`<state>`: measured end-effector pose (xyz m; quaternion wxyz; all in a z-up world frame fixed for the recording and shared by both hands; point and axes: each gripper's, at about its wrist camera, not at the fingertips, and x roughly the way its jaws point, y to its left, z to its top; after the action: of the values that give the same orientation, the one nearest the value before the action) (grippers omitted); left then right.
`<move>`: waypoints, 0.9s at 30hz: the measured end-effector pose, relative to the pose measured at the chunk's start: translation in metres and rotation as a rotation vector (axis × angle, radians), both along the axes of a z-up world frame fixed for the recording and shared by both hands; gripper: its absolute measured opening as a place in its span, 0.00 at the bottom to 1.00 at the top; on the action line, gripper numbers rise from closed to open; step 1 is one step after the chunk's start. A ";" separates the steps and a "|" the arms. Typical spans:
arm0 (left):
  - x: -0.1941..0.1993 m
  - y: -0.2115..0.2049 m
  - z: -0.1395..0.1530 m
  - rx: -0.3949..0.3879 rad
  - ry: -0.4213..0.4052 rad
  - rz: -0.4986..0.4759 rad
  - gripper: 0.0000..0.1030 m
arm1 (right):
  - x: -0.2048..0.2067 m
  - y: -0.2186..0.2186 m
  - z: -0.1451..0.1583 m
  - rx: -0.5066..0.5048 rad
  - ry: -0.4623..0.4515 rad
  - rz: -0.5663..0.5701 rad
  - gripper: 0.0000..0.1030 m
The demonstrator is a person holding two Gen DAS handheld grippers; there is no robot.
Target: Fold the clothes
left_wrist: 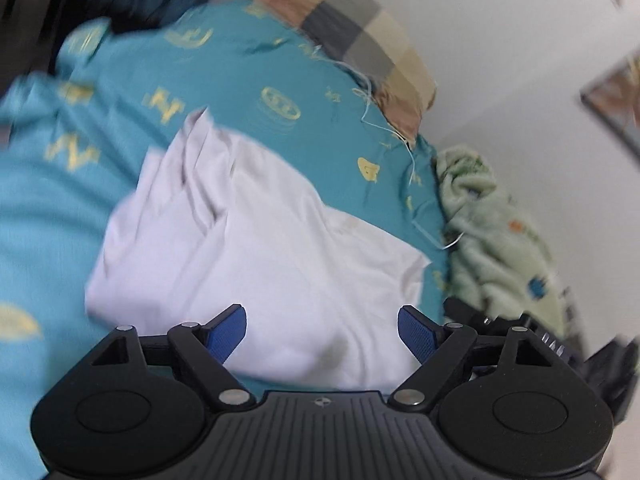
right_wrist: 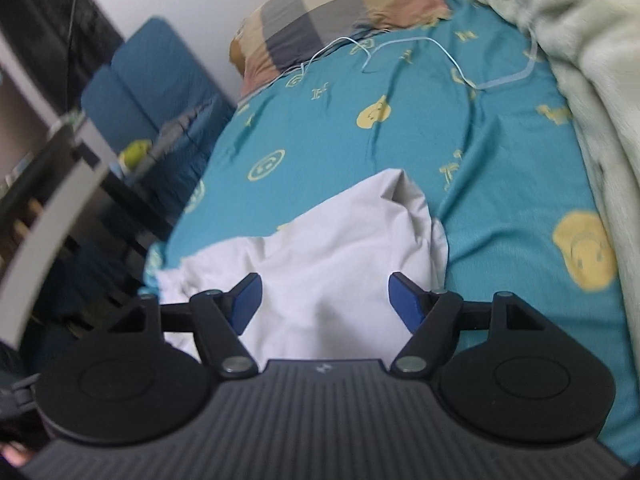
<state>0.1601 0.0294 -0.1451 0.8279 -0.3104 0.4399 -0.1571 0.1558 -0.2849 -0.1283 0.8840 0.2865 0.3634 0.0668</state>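
My left tool (left_wrist: 322, 328) and right tool (right_wrist: 326, 300) hover, jaws apart and empty, above a white garment (left_wrist: 256, 240) lying crumpled on the teal bed sheet (right_wrist: 500, 200).

Bed w/ teal sheet (right_wrist: 500, 184), yellow smiley and character print. Checked pillow (right_wrist: 320, 12) (grey, beige, pink, tan) at head end, against plain white wall (right_wrist: 192, 4). Pale green fleece blanket (right_wrist: 580, 40) bunched along far edge of bed, beside wall. Thin light cord (right_wrist: 424, 46) lies on sheet nr pillow. Blue cushion or seat (right_wrist: 152, 80) beside bed; dark furniture (right_wrist: 48, 20) behind it. Framed picture (left_wrist: 616, 100) on wall, blurred. Light even, diffuse.
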 end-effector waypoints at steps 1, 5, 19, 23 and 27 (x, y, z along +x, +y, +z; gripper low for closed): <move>-0.002 0.004 -0.005 -0.045 0.038 0.023 0.83 | -0.004 -0.001 -0.001 0.040 0.017 -0.005 0.71; -0.010 0.020 -0.026 -0.226 0.189 0.115 0.82 | -0.014 -0.005 -0.008 0.201 0.084 -0.013 0.72; 0.008 0.042 -0.036 -0.445 0.122 0.240 0.68 | -0.018 0.012 -0.066 0.647 0.301 -0.049 0.71; 0.018 0.043 -0.035 -0.504 0.072 0.218 0.69 | -0.016 0.013 -0.082 0.699 0.316 -0.126 0.71; 0.022 0.043 -0.043 -0.561 0.077 0.226 0.71 | -0.018 -0.001 -0.096 0.725 0.319 -0.282 0.71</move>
<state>0.1819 0.0728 -0.1885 0.7048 -0.5796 0.3731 -0.1676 0.1379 -0.2855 -0.2248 0.6593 0.6326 0.4057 0.0233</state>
